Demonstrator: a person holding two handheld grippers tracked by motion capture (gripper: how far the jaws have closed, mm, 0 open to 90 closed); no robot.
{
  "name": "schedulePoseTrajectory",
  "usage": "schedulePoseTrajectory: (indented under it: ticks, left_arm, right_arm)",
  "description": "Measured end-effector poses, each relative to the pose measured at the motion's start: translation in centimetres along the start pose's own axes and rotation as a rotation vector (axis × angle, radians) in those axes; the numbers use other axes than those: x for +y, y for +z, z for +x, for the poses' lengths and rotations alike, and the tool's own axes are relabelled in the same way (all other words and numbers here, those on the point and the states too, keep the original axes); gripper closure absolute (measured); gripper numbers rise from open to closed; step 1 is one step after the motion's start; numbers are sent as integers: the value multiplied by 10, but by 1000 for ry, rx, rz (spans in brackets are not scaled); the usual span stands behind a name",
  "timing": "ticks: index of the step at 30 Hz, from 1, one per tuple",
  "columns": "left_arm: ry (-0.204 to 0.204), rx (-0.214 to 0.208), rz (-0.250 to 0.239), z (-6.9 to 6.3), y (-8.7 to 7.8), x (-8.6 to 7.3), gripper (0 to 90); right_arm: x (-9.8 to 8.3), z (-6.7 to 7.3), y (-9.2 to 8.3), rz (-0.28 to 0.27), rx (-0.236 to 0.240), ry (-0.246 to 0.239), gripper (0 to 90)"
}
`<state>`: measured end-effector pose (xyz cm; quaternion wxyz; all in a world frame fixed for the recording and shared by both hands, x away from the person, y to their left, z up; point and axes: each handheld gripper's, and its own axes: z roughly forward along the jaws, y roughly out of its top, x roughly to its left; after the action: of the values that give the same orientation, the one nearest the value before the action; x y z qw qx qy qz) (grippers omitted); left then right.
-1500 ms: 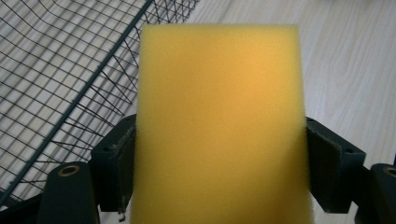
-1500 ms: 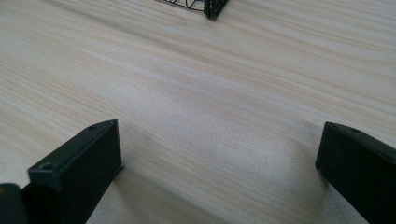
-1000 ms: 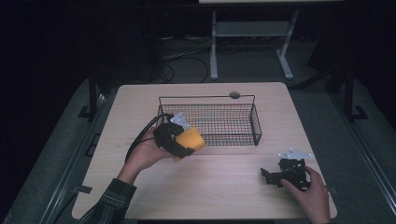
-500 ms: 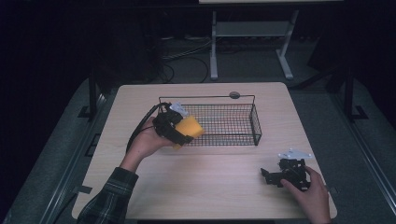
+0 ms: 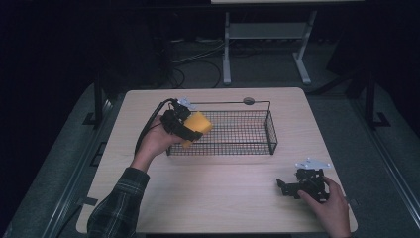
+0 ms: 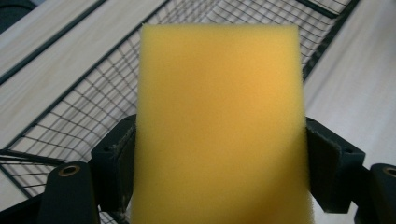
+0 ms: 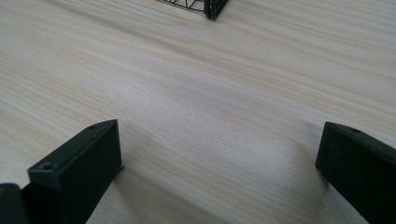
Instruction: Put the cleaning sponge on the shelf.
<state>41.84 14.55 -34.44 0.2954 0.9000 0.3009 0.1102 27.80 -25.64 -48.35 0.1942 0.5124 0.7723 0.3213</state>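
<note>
Over the table, I've got my left gripper clamped on a plain yellow sponge above the basket; right gripper gapes empty.

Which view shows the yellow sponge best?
The left gripper view: the sponge sits close up between the left gripper's pads. The high view shows it small, above the wire basket's left end.

porous matt foam sponge, black wire basket, pale wood-grain table.
</note>
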Motion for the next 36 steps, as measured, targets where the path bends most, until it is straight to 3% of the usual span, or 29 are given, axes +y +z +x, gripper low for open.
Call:
schedulePoseTrajectory:
  ticks: [7, 20, 36]
  left_arm:
    - [-45, 42, 2, 14, 8, 0, 227]
    - [-108, 72, 23, 33, 28, -4, 227]
    - [-132, 79, 71, 44, 51, -12, 227]
  right_arm:
    - [0, 0, 0, 0, 0, 0, 0]
    - [0, 0, 0, 0, 0, -1, 0]
    - [0, 0, 0, 0, 0, -1, 0]
